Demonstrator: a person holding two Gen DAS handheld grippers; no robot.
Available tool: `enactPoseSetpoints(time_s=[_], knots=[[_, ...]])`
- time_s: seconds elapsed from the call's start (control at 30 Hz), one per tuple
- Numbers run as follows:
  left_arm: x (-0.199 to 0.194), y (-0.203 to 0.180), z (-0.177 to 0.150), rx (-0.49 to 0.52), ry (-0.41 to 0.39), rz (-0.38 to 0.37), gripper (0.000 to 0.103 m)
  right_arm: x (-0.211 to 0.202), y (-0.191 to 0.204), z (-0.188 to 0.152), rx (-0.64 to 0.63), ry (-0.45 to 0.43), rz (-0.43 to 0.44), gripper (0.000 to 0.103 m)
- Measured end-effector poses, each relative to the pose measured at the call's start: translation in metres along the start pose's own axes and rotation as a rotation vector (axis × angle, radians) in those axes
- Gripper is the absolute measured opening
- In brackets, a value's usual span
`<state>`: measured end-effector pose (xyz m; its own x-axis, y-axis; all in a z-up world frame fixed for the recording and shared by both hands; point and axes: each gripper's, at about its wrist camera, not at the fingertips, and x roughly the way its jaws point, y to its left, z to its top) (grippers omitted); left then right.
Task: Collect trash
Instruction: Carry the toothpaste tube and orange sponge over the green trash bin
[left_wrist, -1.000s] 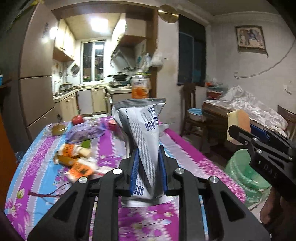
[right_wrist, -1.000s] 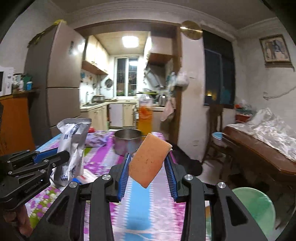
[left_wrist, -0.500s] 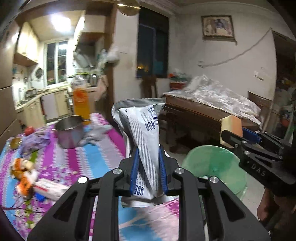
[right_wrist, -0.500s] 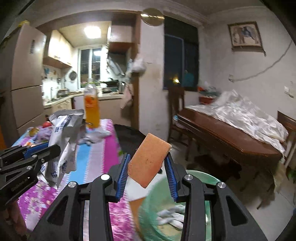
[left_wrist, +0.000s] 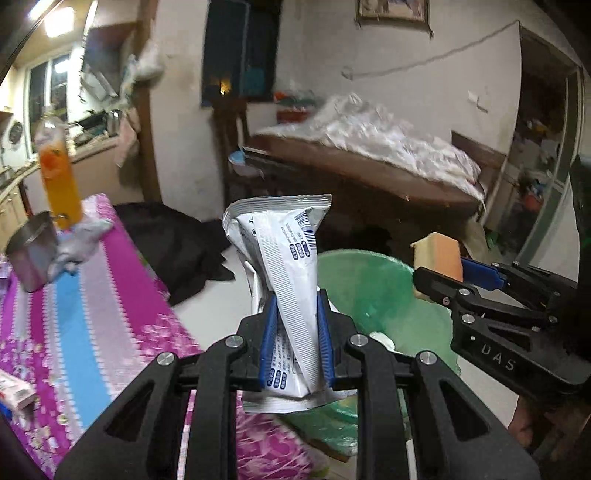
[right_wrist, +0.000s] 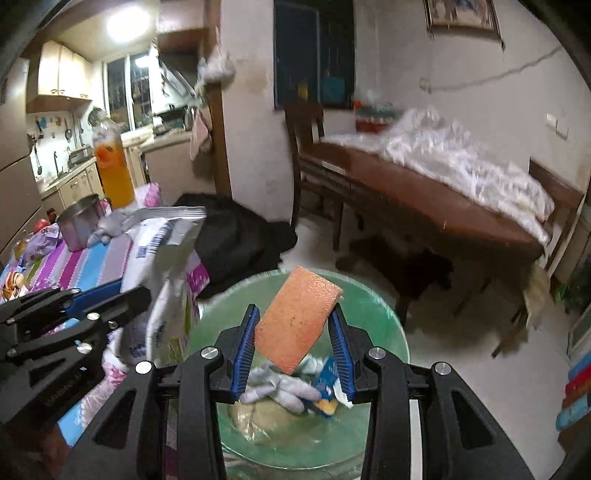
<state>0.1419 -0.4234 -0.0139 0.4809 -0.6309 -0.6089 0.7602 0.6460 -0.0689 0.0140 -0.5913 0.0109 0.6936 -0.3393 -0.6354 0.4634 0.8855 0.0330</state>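
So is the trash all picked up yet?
Not yet. Some scraps already lie in the green bin. The right tool holds an orange sponge over it; the left tool holds a white wrapper. More wrappers remain on the table.

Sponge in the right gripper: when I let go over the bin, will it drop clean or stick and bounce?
The sponge looks porous and light, so it will probably fall slowly. It sits tilted between the right gripper pads, maybe slightly squeezed, so it may cling briefly. The bin directly below already holds soft trash, so a bounce out seems unlikely.
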Motion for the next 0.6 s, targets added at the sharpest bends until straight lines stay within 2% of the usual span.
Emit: enactPoseSetpoints(time_s=[0.27, 0.43, 0.6], knots=[[0.055, -0.011, -0.001, 0.005, 0.14, -0.025, 0.019, 0.047, -0.023, -0.017, 0.042, 0.136, -0.015, 0.039], [0.075, -0.014, -0.006, 0.014, 0.19, -0.032, 0.019, 0.062, -0.021, -0.024, 0.049, 0.165, -0.01, 0.04], [0.082, -0.014, -0.007, 0.018, 0.202, -0.038, 0.019, 0.068, -0.024, -0.028, 0.056, 0.172, -0.013, 0.041]])
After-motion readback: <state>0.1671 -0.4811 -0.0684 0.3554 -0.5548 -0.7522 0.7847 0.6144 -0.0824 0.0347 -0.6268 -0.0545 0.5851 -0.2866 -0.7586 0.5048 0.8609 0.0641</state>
